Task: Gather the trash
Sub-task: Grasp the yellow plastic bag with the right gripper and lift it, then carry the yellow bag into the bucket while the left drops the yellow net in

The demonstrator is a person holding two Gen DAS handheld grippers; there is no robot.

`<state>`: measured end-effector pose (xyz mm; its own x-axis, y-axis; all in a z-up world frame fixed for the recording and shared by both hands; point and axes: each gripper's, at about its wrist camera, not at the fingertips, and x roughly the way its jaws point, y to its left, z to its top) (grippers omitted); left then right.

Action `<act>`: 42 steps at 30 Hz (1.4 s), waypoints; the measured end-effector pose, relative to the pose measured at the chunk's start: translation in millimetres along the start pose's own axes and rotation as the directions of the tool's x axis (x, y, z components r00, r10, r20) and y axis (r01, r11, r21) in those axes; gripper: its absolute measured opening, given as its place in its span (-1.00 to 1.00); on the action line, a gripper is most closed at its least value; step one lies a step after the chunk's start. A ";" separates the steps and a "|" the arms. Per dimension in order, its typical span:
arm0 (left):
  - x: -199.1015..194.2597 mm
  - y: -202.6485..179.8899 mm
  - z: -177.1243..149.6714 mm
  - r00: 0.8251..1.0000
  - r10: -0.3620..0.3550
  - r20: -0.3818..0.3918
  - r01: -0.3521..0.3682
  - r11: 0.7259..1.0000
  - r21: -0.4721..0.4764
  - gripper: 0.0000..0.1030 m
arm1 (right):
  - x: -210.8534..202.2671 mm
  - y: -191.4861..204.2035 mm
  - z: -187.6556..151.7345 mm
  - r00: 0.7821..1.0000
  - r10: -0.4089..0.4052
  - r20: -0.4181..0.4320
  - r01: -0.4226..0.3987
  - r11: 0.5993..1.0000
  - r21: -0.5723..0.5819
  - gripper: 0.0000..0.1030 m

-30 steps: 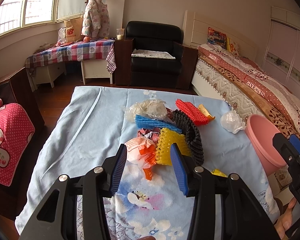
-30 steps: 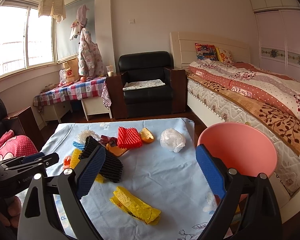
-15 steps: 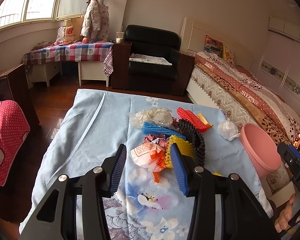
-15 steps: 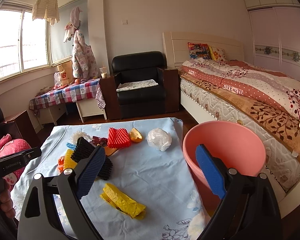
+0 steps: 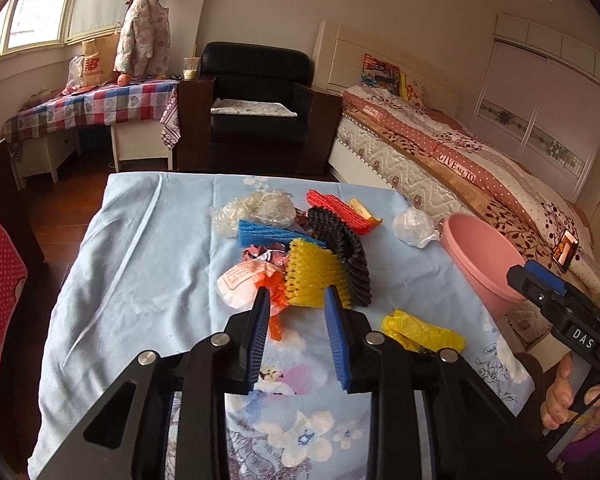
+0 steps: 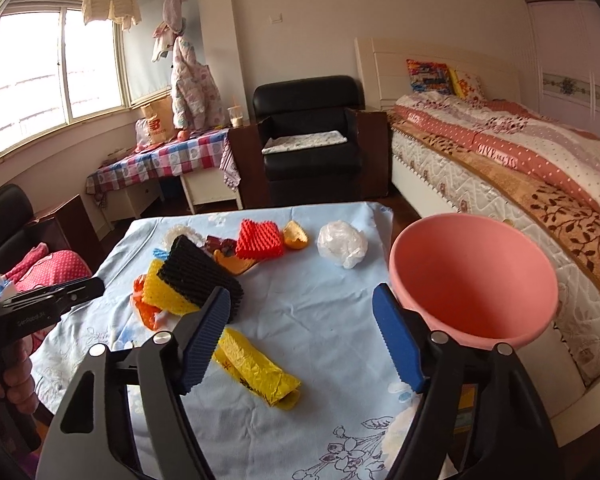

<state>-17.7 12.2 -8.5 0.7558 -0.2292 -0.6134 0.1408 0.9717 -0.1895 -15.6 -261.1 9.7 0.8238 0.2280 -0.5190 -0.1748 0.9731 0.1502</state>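
A pile of trash lies mid-table: a yellow foam net (image 5: 312,276), black net (image 5: 344,248), blue net (image 5: 272,236), red net (image 5: 340,208), an orange-white wrapper (image 5: 244,280) and a clear bag (image 5: 260,208). My left gripper (image 5: 296,300) hovers just short of the yellow net and wrapper, jaws closing, pads pressing on nothing. My right gripper (image 6: 300,300) hangs over bare cloth, jaws closing with nothing between them. A yellow plastic bag (image 6: 256,368) lies under its left finger. The pink bin (image 6: 472,272) stands off the table's right edge.
A crumpled white plastic ball (image 6: 342,244) sits near the table's far right corner. The table wears a light blue floral cloth (image 5: 140,280). A bed (image 6: 520,168) runs along the right, and a black armchair (image 5: 260,108) stands beyond the table. A hand (image 5: 568,396) holds the right gripper.
Both pairs of jaws stand narrower than before. The left view has drawn back a little, bringing the yellow bag into sight. The right view sits closer to the pink bin.
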 end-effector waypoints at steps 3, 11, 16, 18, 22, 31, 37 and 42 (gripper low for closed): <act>14.5 -8.0 4.6 1.000 0.000 -0.023 0.000 0.999 0.033 -0.49 | 10.3 -1.3 -3.7 0.998 0.043 -0.049 -0.044 0.999 -0.015 0.40; 55.9 -6.7 13.2 0.996 0.029 -0.089 -0.026 0.999 0.038 -0.49 | 35.2 -3.2 -13.8 0.980 0.113 -0.161 -0.123 0.991 -0.052 0.34; 76.0 -4.6 13.6 0.992 0.025 -0.127 -0.019 0.999 0.049 -0.49 | 49.0 -5.7 -19.7 0.958 0.169 -0.232 -0.180 0.983 -0.029 0.30; 78.9 -4.9 12.4 0.991 0.014 -0.133 -0.007 0.998 0.056 -0.72 | 54.2 -3.7 -21.7 0.949 0.182 -0.257 -0.197 0.980 -0.036 0.29; 79.2 -3.1 10.6 0.991 0.000 -0.135 0.008 0.998 0.057 -0.79 | 61.8 4.9 -26.9 0.934 0.197 -0.297 -0.225 0.973 -0.061 0.25; 46.7 8.8 12.1 0.994 -0.012 -0.104 0.017 0.999 0.043 -0.82 | 72.0 13.0 -36.3 0.910 0.198 -0.365 -0.241 0.967 -0.076 -0.02; 21.4 12.7 9.6 0.997 -0.019 -0.076 0.021 1.000 0.021 -0.82 | 72.5 10.0 -43.1 0.892 0.214 -0.398 -0.252 0.967 -0.043 -0.55; 4.2 10.3 11.2 0.998 -0.028 -0.049 0.029 0.999 0.017 -0.82 | 57.2 13.1 -41.5 0.893 0.245 -0.377 -0.284 0.958 -0.050 -0.78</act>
<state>-5.9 21.9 -4.4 0.7196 -0.2587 -0.6444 0.1731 0.9655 -0.1944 6.8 -233.9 -52.9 0.4899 0.4547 -0.7438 -0.4283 0.8687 0.2489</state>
